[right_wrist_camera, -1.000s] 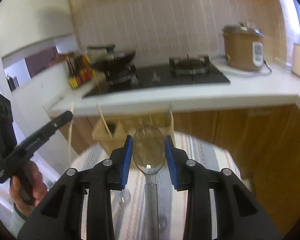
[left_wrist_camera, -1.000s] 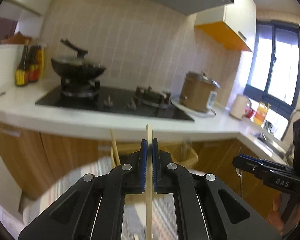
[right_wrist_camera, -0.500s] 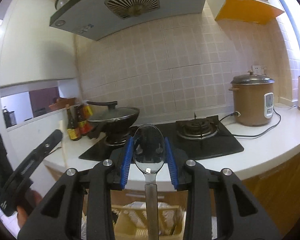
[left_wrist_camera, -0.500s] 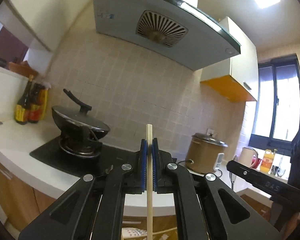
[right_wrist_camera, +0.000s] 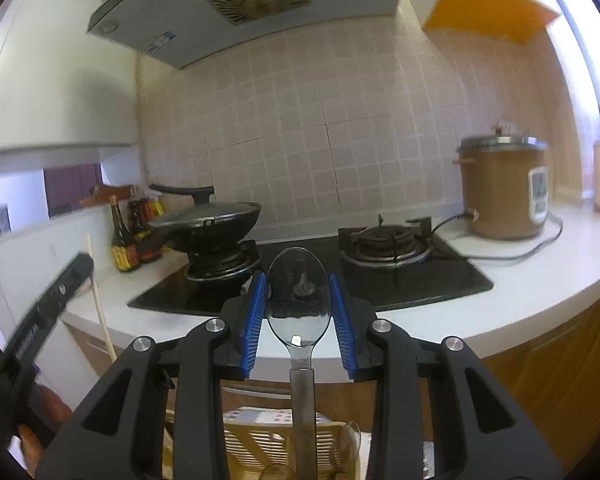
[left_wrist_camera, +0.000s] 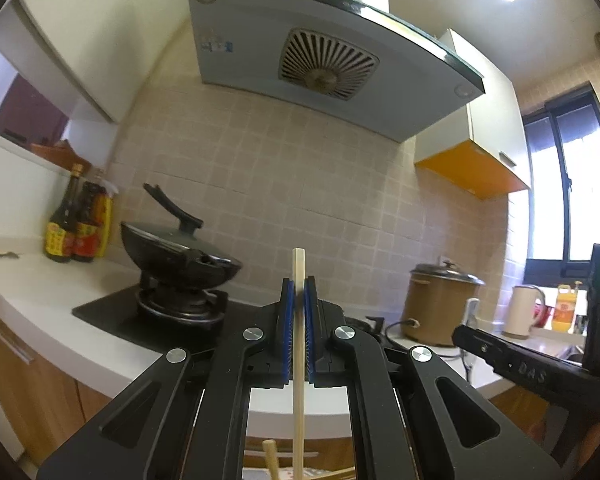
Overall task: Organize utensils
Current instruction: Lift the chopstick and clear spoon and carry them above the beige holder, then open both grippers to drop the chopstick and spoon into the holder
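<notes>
- A tiled wall point(left_wrist_camera: 300, 184) of small beige squares backs the kitchen, with a curved glass-fronted range hood point(left_wrist_camera: 324, 60) above, its round vent slatted.
- The white bench point(right_wrist_camera: 540, 280) curves smoothly around a glossy black hob point(right_wrist_camera: 380, 280).
- A black lidded wok point(left_wrist_camera: 176, 256) sits on the hob's left burner; a brown cylindrical rice cooker point(right_wrist_camera: 500, 192) with a metal lid stands on the bench at the right.
- Dark sauce bottles point(left_wrist_camera: 76, 228) with yellow and red labels stand by the wall.
- A pale slatted plastic basket point(right_wrist_camera: 276, 448) shows low down, below the bench edge.
- The right gripper point(right_wrist_camera: 298, 312), black with ribbed blue pads, has its jaws set narrow against the oval bowl of a clear plastic spoon point(right_wrist_camera: 299, 300), raised before the hob.
- The left gripper point(left_wrist_camera: 299, 328) has its jaws pressed together on a thin, square-sectioned wooden chopstick point(left_wrist_camera: 299, 360), upright before the hob.
</notes>
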The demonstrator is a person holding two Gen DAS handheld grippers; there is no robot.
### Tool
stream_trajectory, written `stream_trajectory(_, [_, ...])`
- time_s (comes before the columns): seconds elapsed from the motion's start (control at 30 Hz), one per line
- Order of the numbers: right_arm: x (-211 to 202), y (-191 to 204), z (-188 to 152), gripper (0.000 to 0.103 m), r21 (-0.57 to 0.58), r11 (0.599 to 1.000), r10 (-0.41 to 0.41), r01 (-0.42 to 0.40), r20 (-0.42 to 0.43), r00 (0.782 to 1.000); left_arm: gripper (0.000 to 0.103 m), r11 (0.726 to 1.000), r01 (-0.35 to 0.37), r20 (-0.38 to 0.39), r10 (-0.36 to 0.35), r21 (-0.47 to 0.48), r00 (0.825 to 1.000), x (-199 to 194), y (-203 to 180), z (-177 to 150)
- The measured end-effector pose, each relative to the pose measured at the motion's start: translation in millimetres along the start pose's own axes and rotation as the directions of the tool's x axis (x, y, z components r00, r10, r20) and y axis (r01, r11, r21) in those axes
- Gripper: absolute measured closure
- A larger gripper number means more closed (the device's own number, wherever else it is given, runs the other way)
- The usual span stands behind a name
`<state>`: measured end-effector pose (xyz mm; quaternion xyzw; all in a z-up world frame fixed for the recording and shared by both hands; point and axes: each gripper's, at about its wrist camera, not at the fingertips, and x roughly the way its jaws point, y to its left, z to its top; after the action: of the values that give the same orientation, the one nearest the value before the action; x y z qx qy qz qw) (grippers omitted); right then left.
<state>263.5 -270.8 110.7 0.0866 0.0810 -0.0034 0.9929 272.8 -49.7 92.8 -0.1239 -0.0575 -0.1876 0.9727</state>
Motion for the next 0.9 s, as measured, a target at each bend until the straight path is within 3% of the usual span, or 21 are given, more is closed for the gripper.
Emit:
stream_trajectory(0.27, [-5,6,-27,0.073,-0.045,0.999,0.001,-0.002,-0.018,1.0,0.097,1.0,-0.012,-0.046,0.011,-0.01,0.999,-10,5,-18])
stream_trajectory(0.3, [-9,5,-27,0.073,-0.04,0.999,0.009,-0.01,-0.022,1.0,0.091,1.0,-0.009,-0.059,0.008,-0.014,0.998,-14,5,-17])
stream_trajectory(0.33, [-13,4,-26,0.073,-0.024,0.999,0.026,-0.027,-0.03,0.999,0.068,1.0,-0.003,-0.076,0.001,-0.017,0.997,-15,4,-16])
stream_trajectory(0.37, [-16,3,-25,0.072,-0.012,0.999,0.035,-0.035,-0.032,0.999,0.056,1.0,0.008,-0.097,-0.011,-0.027,0.995,-19,5,-14])
stream_trajectory(0.77, [-37,5,-20,0.073,-0.024,1.0,0.019,-0.02,-0.067,0.998,0.058,0.998,0.025,-0.173,-0.034,-0.05,0.984,-43,14,1])
stream_trajectory(0.9, [-52,-4,-20,0.073,0.018,0.999,0.035,-0.033,-0.111,0.993,0.059,0.994,0.043,-0.241,-0.065,-0.098,0.968,-54,20,7])
